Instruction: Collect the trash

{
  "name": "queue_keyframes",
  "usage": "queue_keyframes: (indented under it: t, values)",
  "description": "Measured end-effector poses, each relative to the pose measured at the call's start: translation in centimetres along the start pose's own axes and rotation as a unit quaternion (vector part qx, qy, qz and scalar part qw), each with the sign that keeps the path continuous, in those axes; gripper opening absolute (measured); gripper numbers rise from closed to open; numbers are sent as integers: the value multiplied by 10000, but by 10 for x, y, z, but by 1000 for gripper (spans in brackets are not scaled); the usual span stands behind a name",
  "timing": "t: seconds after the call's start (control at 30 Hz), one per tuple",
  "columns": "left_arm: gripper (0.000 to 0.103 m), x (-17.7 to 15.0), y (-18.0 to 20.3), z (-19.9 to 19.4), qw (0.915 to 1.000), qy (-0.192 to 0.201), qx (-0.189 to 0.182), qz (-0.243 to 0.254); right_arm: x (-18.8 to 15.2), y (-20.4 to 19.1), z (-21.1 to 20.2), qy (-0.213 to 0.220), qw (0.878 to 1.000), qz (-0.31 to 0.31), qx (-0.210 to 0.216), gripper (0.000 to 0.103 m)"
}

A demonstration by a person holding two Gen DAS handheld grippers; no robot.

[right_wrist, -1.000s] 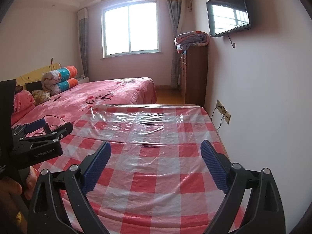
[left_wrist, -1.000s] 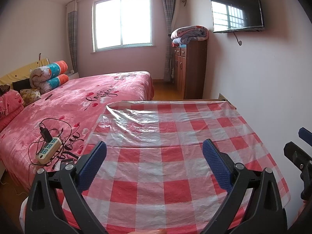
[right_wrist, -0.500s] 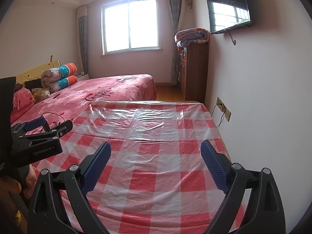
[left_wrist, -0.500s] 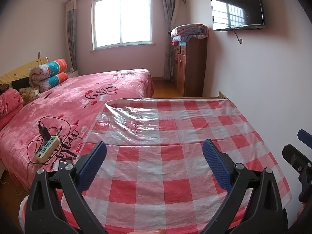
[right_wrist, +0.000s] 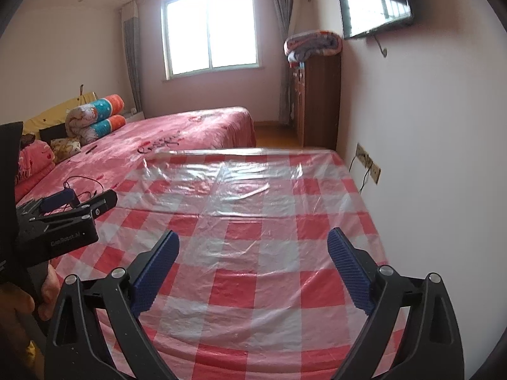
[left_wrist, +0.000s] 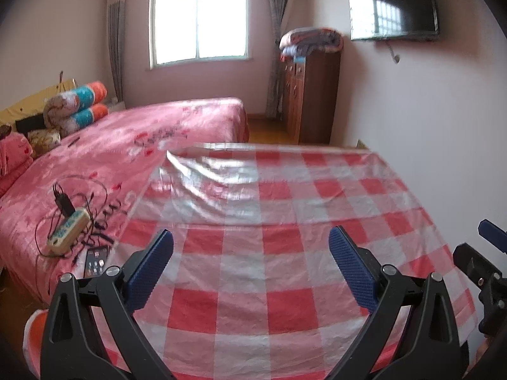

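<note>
both tongs are spread wide and hold nothing. the left tongs (left_wrist: pixel 250 262) fill the bottom of the left wrist view, over the surface (left_wrist: pixel 279 221) with its red and white checked plastic cover. the right tongs (right_wrist: pixel 253 262) sit low in the right wrist view over the same cover. no trash shows in either view. a power strip (left_wrist: pixel 68 229) lies on the pink bed (left_wrist: pixel 133 145) at left.

Both tools (left_wrist: pixel 250 266) (right_wrist: pixel 253 266) spread wide, empty
</note>
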State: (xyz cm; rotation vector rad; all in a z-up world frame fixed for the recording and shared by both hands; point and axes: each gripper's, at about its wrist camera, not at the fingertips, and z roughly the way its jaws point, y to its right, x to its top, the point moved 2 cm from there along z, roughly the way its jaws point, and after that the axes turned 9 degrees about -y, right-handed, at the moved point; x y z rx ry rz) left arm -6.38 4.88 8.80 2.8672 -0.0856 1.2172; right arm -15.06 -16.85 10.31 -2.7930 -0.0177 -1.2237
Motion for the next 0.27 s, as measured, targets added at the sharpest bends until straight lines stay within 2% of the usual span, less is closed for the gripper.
queue_keyframes:
  t: [0.27]
  values:
    - [99, -20, -1, 86, 9946, -1019, 99, -185, 2, 4, 88, -971, 9949, 263, 61, 94]
